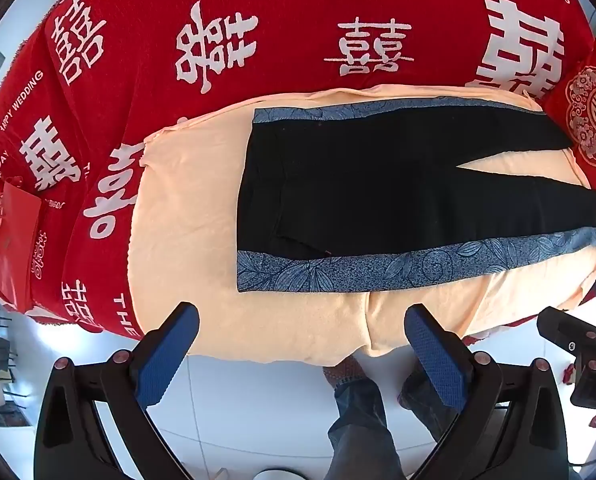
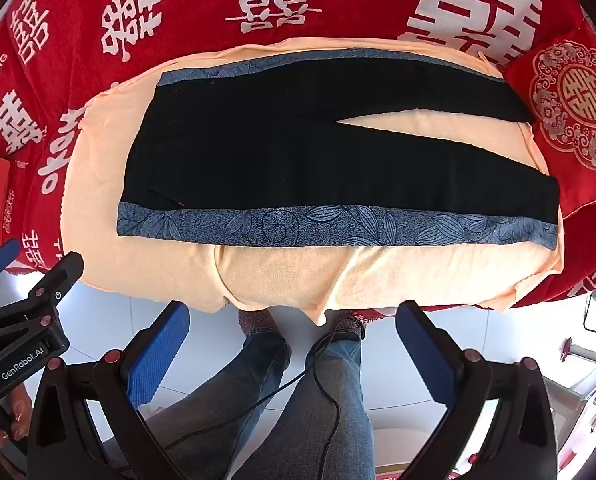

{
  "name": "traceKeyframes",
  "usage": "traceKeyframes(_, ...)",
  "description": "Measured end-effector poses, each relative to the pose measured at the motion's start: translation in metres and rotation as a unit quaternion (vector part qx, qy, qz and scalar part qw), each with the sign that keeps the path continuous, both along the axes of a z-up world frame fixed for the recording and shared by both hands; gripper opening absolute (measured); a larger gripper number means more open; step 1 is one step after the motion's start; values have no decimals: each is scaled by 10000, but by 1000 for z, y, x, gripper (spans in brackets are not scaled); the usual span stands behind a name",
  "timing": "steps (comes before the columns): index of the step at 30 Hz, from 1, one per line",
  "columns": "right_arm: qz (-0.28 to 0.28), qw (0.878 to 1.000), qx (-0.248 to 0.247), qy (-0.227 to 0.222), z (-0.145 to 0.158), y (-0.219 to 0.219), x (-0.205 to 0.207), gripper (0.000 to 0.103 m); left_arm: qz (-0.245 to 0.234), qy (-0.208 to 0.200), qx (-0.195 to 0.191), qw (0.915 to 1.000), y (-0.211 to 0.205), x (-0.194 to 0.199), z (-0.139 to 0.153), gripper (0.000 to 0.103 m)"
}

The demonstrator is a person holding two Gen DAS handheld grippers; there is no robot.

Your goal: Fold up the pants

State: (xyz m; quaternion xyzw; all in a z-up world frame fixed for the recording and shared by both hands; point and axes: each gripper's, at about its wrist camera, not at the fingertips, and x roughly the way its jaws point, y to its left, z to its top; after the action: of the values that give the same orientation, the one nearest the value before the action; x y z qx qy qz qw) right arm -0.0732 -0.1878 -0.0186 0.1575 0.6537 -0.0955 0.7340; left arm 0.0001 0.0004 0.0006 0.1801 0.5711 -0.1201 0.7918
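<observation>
Black pants (image 1: 377, 196) with blue leaf-patterned side stripes lie flat on a peach cloth (image 1: 186, 208), waist to the left, both legs spread to the right with a narrow gap between them. The right wrist view shows the same pants (image 2: 298, 160) on the peach cloth (image 2: 290, 276). My left gripper (image 1: 301, 320) hangs open over the cloth's near edge, apart from the pants, nothing between its blue pads. My right gripper (image 2: 294, 316) is likewise open and empty at the near edge. The left gripper (image 2: 2, 276) also shows at the left of the right wrist view.
A red bedspread (image 1: 298, 8) with white characters covers the bed under the cloth. A red patterned cushion (image 2: 569, 108) lies at the right by the leg ends. A red bag (image 1: 14, 224) sits at the left. The person's legs (image 2: 298, 392) and a black cable stand on white floor below.
</observation>
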Motion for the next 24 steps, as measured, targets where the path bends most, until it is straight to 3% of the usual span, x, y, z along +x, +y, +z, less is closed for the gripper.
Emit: traceKeyframes(24, -45, 9999, -93, 38, 1, 7, 2, 103, -50, 88, -65, 9999, 7, 2, -5, 103)
